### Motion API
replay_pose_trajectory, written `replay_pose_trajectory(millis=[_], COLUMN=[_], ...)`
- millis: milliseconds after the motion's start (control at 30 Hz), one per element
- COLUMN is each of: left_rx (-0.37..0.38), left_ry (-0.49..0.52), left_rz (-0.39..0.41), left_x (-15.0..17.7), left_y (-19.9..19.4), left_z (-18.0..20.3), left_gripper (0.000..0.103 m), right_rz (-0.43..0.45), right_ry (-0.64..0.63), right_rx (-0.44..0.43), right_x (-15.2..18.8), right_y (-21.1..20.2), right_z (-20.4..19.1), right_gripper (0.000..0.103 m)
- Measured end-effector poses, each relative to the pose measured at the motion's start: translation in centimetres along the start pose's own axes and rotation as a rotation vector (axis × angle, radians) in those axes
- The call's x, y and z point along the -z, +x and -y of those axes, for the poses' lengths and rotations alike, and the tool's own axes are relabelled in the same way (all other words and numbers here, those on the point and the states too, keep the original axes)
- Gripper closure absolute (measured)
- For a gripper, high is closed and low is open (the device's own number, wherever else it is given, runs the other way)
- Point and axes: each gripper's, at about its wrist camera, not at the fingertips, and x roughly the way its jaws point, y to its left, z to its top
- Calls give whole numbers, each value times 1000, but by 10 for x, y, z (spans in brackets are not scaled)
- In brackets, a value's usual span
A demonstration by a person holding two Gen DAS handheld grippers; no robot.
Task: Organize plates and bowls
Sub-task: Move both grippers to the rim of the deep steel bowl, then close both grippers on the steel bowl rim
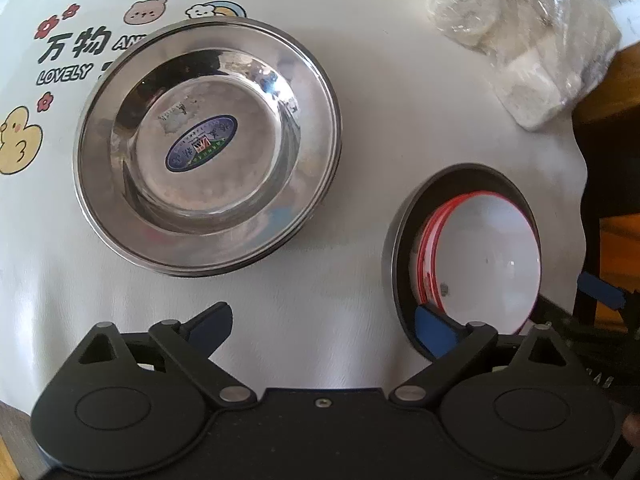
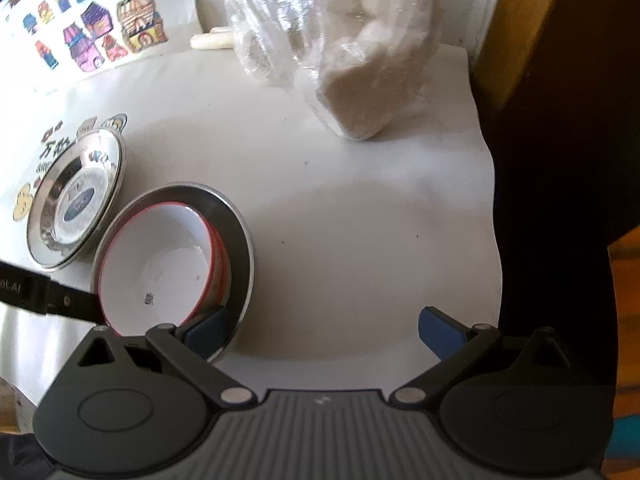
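Note:
A stack of shiny steel plates (image 1: 208,148) lies on the white table (image 1: 360,160), left of centre, with a blue sticker inside. To its right a white bowl with a red rim (image 1: 488,256) sits nested with others in a dark steel plate (image 1: 404,240). My left gripper (image 1: 324,328) is open and empty; its right fingertip is over that plate's near rim. In the right wrist view the white bowl (image 2: 160,268) sits in the steel plate (image 2: 240,240), with the plate stack (image 2: 76,200) behind. My right gripper (image 2: 324,332) is open and empty, left fingertip over the plate's rim.
A clear plastic bag of white lumps (image 1: 520,36) lies at the far right of the table and also shows in the right wrist view (image 2: 340,48). The table edge (image 2: 492,200) drops off on the right beside dark wooden furniture (image 2: 560,120). Cartoon prints mark the tablecloth's left side (image 1: 72,44).

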Motion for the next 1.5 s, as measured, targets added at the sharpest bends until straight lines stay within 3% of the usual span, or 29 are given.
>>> replay_pose_trajectory(millis=[400, 433, 500, 667, 867, 1200, 1500], left_rx=[-4, -6, 7, 11, 24, 85, 149], left_ry=[-37, -37, -43, -38, -52, -47, -36], left_rz=[11, 10, -3, -16, -15, -13, -5], left_x=[2, 1, 1, -1, -2, -5, -6], left_y=[1, 2, 3, 8, 13, 15, 18], left_z=[2, 2, 2, 7, 6, 11, 17], left_gripper=[8, 19, 23, 26, 31, 60, 84], right_rz=[17, 18, 21, 16, 9, 3, 7], right_ry=[-52, -54, -63, -82, -74, -60, -64], right_rx=[-21, -24, -32, -56, -85, -128, -162], right_x=[-3, -3, -3, -4, -4, -5, -4], right_y=[6, 6, 5, 7, 9, 11, 12], right_z=[2, 2, 0, -7, -9, -11, -20], right_gripper=[5, 7, 12, 28, 39, 57, 84])
